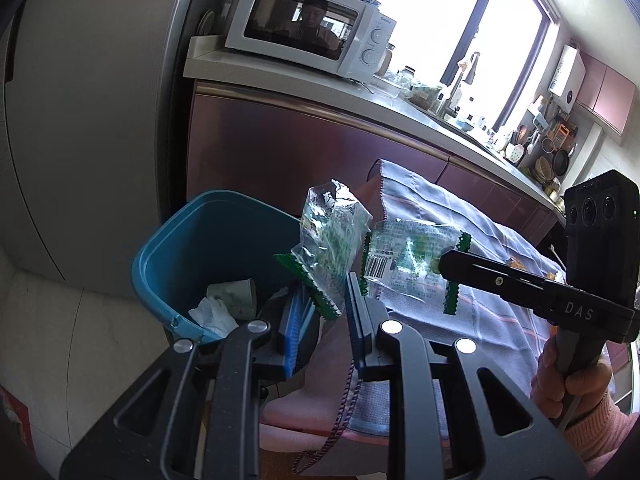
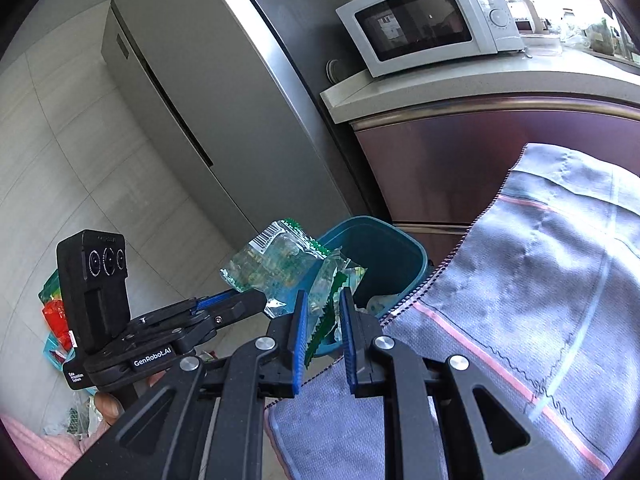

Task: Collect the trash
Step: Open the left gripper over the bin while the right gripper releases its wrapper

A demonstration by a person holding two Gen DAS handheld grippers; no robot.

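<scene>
A home kitchen is shown. A white microwave (image 2: 430,20) is set on a pale worktop (image 2: 440,88) beside a tall steel fridge (image 2: 208,92). Pans and utensils (image 1: 554,152) are hung near a bright window (image 1: 448,16), and wall cupboards (image 1: 608,96) are fitted above.

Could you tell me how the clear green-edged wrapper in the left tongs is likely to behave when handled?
The wrapper is probably very light: thin crinkled film standing up unsupported from the left tongs. It looks floppy and glossy, so it may slip from a loose pinch. Released above the blue bin, it would likely flutter down.
</scene>
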